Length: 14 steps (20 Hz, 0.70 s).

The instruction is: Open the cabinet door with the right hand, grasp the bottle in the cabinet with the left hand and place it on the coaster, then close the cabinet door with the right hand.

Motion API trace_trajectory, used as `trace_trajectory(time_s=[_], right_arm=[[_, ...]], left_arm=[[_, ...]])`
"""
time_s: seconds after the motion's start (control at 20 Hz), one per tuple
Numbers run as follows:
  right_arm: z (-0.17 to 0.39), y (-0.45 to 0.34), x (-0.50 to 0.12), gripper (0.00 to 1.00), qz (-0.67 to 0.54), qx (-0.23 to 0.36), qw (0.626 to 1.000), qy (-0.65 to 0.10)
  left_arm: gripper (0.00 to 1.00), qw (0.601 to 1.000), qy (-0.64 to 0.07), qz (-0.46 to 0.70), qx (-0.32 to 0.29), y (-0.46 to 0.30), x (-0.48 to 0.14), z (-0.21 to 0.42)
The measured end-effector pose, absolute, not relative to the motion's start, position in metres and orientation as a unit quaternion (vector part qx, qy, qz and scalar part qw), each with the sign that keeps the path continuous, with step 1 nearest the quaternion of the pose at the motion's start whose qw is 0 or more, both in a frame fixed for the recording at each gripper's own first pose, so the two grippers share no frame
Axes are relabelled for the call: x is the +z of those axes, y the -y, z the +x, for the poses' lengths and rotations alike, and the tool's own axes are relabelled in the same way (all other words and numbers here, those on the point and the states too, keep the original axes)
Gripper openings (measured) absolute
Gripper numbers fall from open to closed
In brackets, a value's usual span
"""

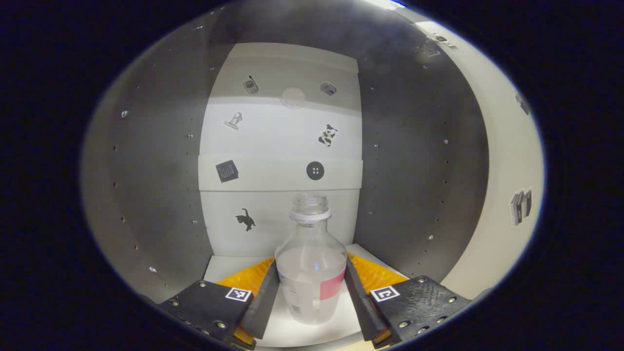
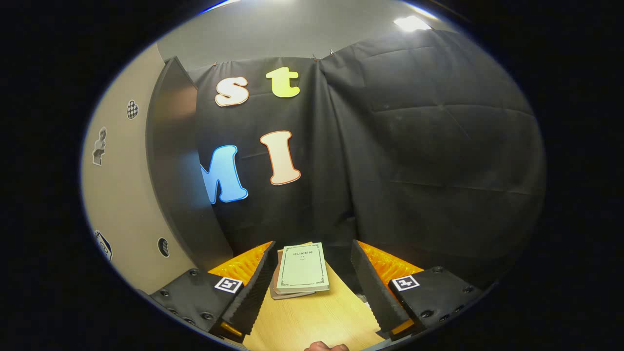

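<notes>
Gripping the bottle (image 1: 311, 273) inside the cabinet (image 1: 156, 195), left gripper (image 1: 311, 298); right gripper (image 2: 309, 287) spread, empty, above table (image 2: 317, 321).

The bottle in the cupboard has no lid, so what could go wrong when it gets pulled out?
1. The bottle has an open neck and holds clear liquid; tipping it on the way out could spill some.
2. The left gripper has its jaws right beside the smooth sides, and a firm grip is not certain, so the bottle might slip.
3. The cabinet door stands open near the right gripper; a bump could swing it.
</notes>
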State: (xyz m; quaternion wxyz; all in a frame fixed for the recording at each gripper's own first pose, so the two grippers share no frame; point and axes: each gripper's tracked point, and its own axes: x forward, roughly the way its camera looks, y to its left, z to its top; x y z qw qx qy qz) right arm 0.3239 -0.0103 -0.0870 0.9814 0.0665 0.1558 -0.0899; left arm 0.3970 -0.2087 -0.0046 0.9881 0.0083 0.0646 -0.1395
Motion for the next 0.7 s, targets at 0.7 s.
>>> trace_trajectory(time_s=[0.7], right_arm=[[0.365,-0.028,-0.093,0.95,0.078,-0.007,0.985,-0.154]], left_arm=[[0.67,0.993,0.001,0.049,-0.110,0.158,0.064,0.288]])
